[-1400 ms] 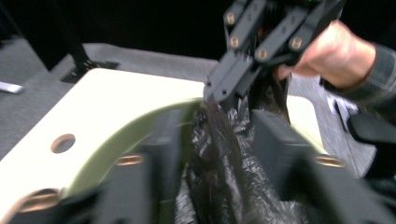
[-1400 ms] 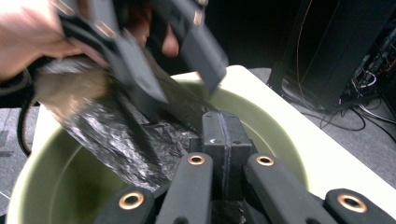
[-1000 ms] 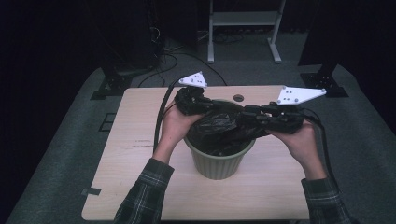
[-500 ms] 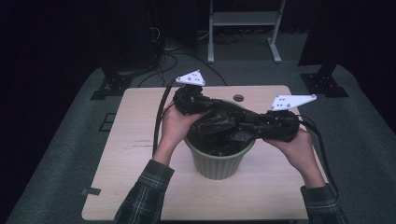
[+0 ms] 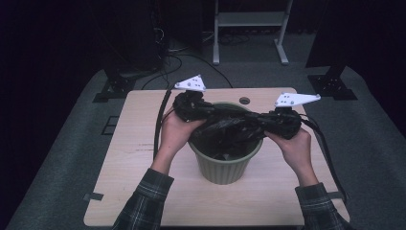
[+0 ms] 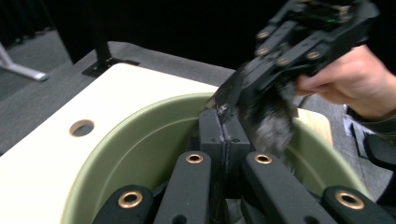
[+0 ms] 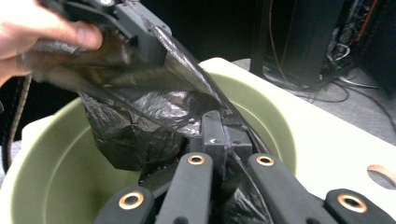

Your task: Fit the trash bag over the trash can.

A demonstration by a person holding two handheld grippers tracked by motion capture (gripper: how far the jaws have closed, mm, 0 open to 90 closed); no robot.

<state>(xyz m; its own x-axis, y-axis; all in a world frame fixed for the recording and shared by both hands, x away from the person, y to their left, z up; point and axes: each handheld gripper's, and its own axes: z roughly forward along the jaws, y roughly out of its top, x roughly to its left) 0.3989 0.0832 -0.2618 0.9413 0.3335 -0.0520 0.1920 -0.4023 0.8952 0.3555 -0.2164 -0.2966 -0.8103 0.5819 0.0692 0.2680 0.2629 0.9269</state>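
Green bin (image 5: 225,167), centre of wooden table (image 5: 134,158); black bin bag (image 5: 230,132) stretched across its mouth. Left gripper (image 5: 194,108) and right gripper (image 5: 275,125), above opposite rims, each clenched on bag edge, right jaws just closed. Cable hole (image 5: 244,100) behind bin; metal stand (image 5: 249,28) on floor beyond.

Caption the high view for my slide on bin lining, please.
Two hand-held grippers, left gripper and right gripper, pinch a black bag over a green bin.
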